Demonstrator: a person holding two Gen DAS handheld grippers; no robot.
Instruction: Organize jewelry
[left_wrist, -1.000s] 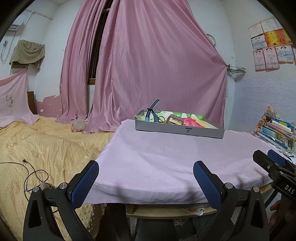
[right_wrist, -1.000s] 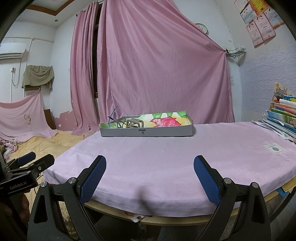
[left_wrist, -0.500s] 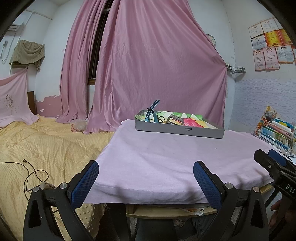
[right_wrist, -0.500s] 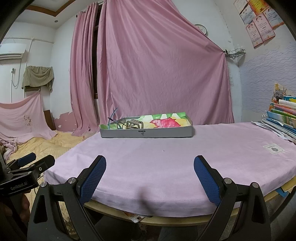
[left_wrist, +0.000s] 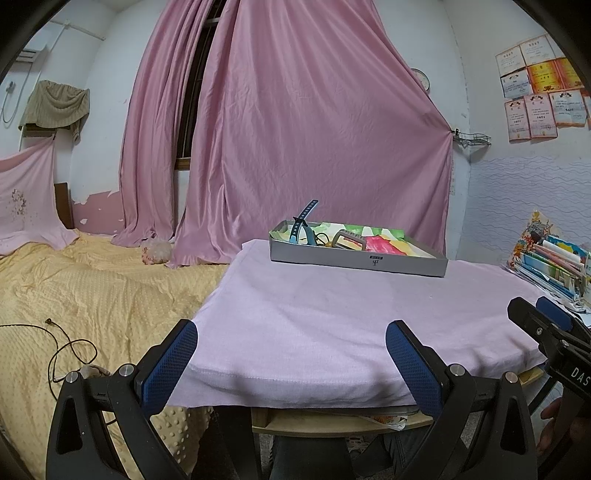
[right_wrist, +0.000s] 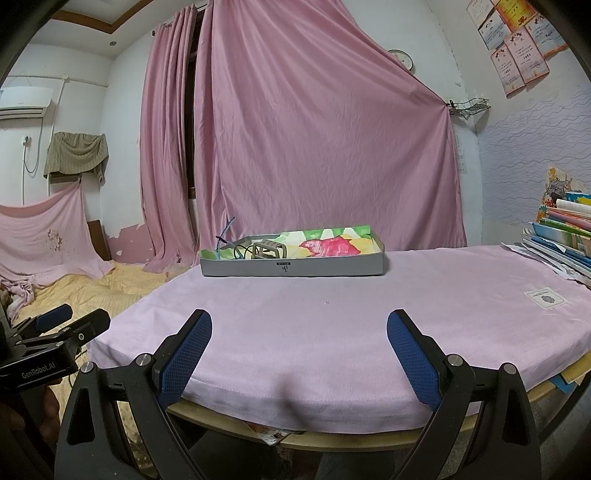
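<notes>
On my far left lies one bed under a yellow dotted blanket (left_wrist: 85, 288), with one thin dark cable (left_wrist: 62, 347) looped on it. My left claw (left_wrist: 291, 363) hangs at the near edge of the counter draped in a pale pink cloth (left_wrist: 332, 314), its two blue-padded fingers spread wide with nothing between them. My right claw (right_wrist: 299, 354) hangs beside it at the same near edge, its two fingers equally far apart and empty; neither claw touches the cloth.

Towards the far side of the counter, well apart from both claws, sits one shallow grey cardboard tray with a bright flower-print lining (left_wrist: 354, 258). All the jewelry I can see is gathered in its left end: one blue watch strap (left_wrist: 301, 225) with its tail sticking up above the rim, one grey-beige chunky link bracelet (right_wrist: 269, 249), and a dark thin loop (right_wrist: 242, 251) between them that is too small for me to identify. The right part of the tray shows only the lining.

At the right edge of the counter lies one stack of colourful books and papers (right_wrist: 561, 236). One small white label (right_wrist: 546, 297) is on the cloth near it.
</notes>
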